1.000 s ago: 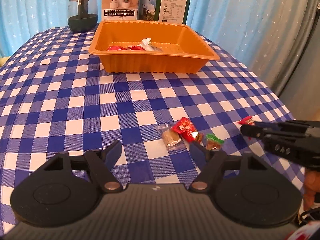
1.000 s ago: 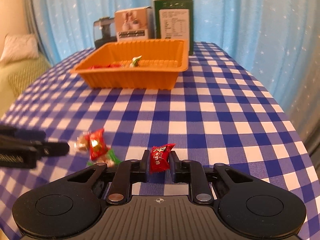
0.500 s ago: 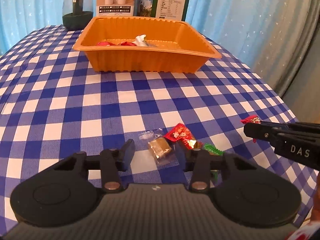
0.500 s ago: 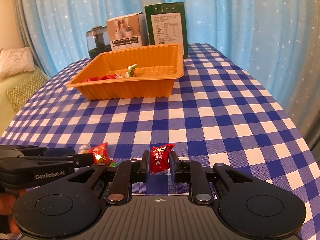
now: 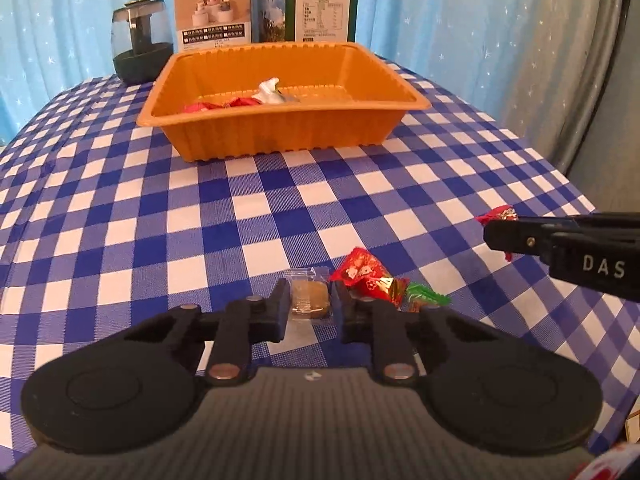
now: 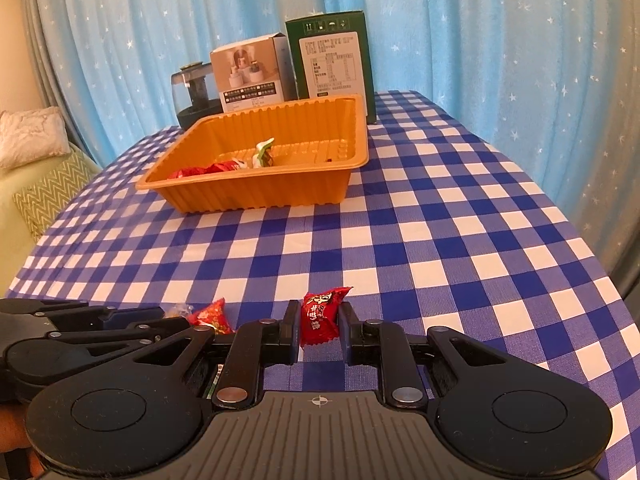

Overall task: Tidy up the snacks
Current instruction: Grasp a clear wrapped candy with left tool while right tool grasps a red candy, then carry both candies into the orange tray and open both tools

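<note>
Left wrist view: your left tongs (image 5: pixel 310 306) have just closed on the clear-wrapped brown snack (image 5: pixel 309 300), low on the checked surface (image 5: pixel 256 208). Your right tongs (image 6: pixel 319 326) grip a red candy (image 6: pixel 320 314). The orange tray (image 5: pixel 280 136) lies straight ahead of both tongs, well apart, long side facing you; I judge neither hand is clearly nearer. 2 more candies, red (image 5: pixel 366 280) and green (image 5: pixel 426 298), wait just right of the left tongs.
</note>
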Demonstrator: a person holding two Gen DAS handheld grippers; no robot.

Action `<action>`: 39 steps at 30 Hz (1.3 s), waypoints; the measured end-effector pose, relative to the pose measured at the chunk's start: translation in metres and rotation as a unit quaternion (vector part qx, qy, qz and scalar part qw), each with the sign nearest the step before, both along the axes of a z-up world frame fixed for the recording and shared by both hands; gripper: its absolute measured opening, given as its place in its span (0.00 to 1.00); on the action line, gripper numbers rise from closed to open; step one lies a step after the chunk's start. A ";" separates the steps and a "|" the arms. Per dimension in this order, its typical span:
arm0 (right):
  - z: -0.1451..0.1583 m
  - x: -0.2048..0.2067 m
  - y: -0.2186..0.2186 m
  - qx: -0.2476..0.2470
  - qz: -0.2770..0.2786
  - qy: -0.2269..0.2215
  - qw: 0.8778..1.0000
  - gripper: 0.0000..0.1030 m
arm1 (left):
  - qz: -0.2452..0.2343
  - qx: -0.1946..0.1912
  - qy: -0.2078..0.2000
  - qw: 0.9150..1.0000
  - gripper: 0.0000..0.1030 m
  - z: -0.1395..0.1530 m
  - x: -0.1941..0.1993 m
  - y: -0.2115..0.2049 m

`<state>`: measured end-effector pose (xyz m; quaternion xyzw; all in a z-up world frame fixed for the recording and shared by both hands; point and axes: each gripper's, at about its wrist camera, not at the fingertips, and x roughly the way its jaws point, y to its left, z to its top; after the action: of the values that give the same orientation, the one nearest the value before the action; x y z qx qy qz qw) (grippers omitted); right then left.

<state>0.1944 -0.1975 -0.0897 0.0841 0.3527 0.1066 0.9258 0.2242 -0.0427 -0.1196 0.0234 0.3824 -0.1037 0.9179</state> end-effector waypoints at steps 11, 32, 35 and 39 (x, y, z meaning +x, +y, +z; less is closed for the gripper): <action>0.000 0.002 0.006 0.001 0.007 0.003 1.000 0.19 | 0.004 -0.002 0.016 1.000 0.26 -0.006 0.001 0.005; 0.011 0.004 0.013 0.014 0.016 -0.010 1.000 0.19 | 0.020 -0.007 -0.024 0.999 0.17 0.029 0.001 0.005; 0.013 0.004 0.016 0.015 0.018 -0.012 1.000 0.19 | 0.024 -0.014 -0.027 0.999 0.17 0.035 0.001 0.007; 0.020 0.005 0.019 0.018 0.020 -0.018 0.999 0.19 | 0.027 -0.027 -0.026 0.999 0.17 0.043 0.002 0.010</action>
<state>0.1999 -0.1786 -0.0699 0.0917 0.3353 0.1328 0.9282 0.2260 -0.0325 -0.0762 -0.0086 0.3557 -0.0889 0.9303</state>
